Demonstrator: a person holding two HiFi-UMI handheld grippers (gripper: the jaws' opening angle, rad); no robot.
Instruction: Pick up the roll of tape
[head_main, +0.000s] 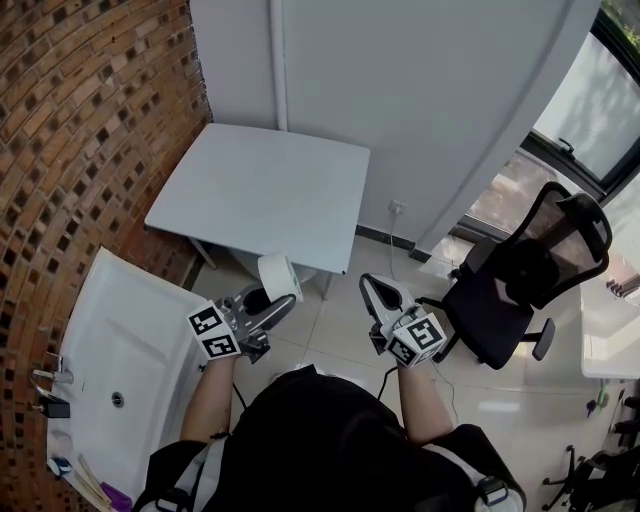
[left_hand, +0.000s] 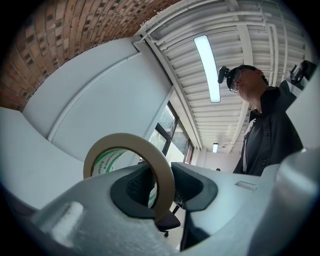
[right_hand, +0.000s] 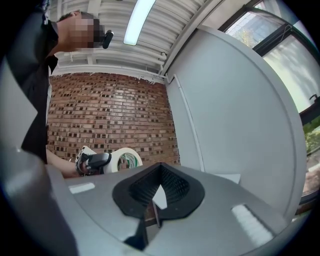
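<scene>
Head view has the roll of tape (head_main: 279, 276) up in the air in the left claw (head_main: 275, 300), in front of the person, near the front edge of the pale worktop (head_main: 262, 190) and clear of it; the right claw (head_main: 380, 290) hangs beside it, apart from the roll. From here the left claw's tips are mostly covered by the roll, so the hold itself cannot be read. Left gripper view settles it: the claw is clamped on the ring's wall, one jaw inside the hole and the other against the outer wrap, with the roll (left_hand: 125, 139) standing on edge. It looks like a light paper tape on a stiff card core, so this wall pinch should suit it; the matte wrap probably gives fair friction, though the ring could pivot about so narrow a pinch. Green print inside the core is too small to read, and the lower arc is hidden behind the claw body. Right gripper view shows the right claw's jaws brought together on nothing, the roll (right_hand: 125, 159) small in the distance, partly masked.
</scene>
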